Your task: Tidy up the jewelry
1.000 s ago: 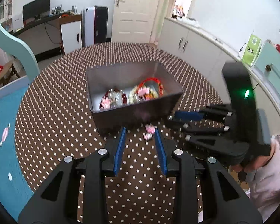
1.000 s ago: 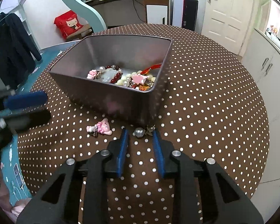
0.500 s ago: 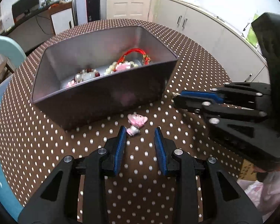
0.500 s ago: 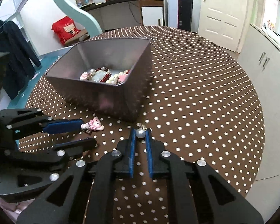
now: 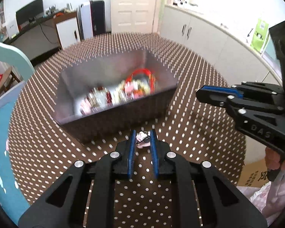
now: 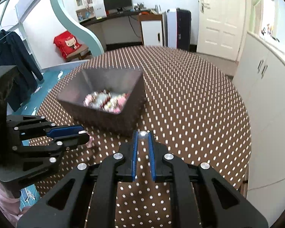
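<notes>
Left wrist view. Left gripper: blue pads closed in on a pink charm, clamped between the fingertips; half a second ago the pads stood apart with the charm lying loose on the cloth ahead of them. Charm apparently lifted clear of the polka-dot tablecloth, just in front of the near wall of the grey metal box. Box contents blurred by motion: mixed beads, a red cord loop, pink pieces. Right gripper visible at the right edge, raised beside the box's right end; state of closure not readable from this angle.

Right wrist view. Right gripper: pads drawn together on a silver bead, held at the very tips, as half a second ago, but carried higher, with the box farther off and lower in frame. Left gripper at the left, pink charm peeking out at its tips. Box between and beyond both tools, open top unobstructed.

Assessment. Both loose items off the table and in hand. Remaining step, by judgement: carry each over the box rim and release. Bead grip shallow; slip possible in transit.
</notes>
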`<state>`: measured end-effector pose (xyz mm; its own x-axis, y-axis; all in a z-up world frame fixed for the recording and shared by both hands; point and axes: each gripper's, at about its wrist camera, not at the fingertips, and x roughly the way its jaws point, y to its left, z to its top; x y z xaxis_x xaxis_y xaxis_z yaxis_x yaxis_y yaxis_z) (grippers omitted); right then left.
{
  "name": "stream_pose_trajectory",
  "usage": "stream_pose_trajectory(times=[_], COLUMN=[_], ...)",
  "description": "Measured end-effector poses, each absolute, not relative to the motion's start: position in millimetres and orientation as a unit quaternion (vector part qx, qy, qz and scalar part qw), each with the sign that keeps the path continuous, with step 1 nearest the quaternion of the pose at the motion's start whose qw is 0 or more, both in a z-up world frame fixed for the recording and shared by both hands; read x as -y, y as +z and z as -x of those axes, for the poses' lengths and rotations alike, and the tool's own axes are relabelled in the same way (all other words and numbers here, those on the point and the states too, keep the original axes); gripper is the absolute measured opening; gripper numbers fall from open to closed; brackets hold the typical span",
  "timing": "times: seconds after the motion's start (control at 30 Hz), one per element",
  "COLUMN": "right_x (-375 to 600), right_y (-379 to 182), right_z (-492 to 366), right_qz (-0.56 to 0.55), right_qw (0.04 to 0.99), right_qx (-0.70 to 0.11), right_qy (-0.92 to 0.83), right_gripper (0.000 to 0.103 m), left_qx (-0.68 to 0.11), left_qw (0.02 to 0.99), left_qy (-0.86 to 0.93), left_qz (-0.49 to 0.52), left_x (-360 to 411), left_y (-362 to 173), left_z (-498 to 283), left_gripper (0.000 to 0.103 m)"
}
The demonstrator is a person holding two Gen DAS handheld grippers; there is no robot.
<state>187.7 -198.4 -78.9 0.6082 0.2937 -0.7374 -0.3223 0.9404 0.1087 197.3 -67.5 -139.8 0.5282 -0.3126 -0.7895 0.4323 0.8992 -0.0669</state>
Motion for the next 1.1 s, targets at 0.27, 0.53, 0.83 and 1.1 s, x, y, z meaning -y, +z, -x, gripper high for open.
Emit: stream_pose_trajectory(times=[0.27, 0.53, 0.83, 1.1], right_x=[169.7, 144.6, 161.3, 164.4], right_y=[-30.5, -32.1, -22.5, 14.0], right_z=[-201.4, -228.6, -228.2, -175.9], right_qz=[0.031, 0.023, -0.015, 0.01], right_qw=[0.914, 0.902, 0.909, 0.943], right_qx=[-0.345, -0.354, -0.367, -0.297], right_qy=[0.212, 0.247, 0.199, 0.152], right_gripper=[0.01, 0.015, 0.045, 0.066], left_qx=[-0.359, -0.364, -0.394, -0.347], left_qw=[0.912, 0.918, 0.913, 0.935], left_qy=[-0.185, -0.153, -0.106, -0.074], left_qz=[-0.068, -0.046, -0.013, 0.004], left_x=[45.3, 32.9, 19.9, 23.7], left_y=[-77.0, -71.2, -83.2, -39.0], left_z=[-191.3, -224.9, -238.8, -186.7], left_gripper=[0.015, 0.016, 0.048, 0.059])
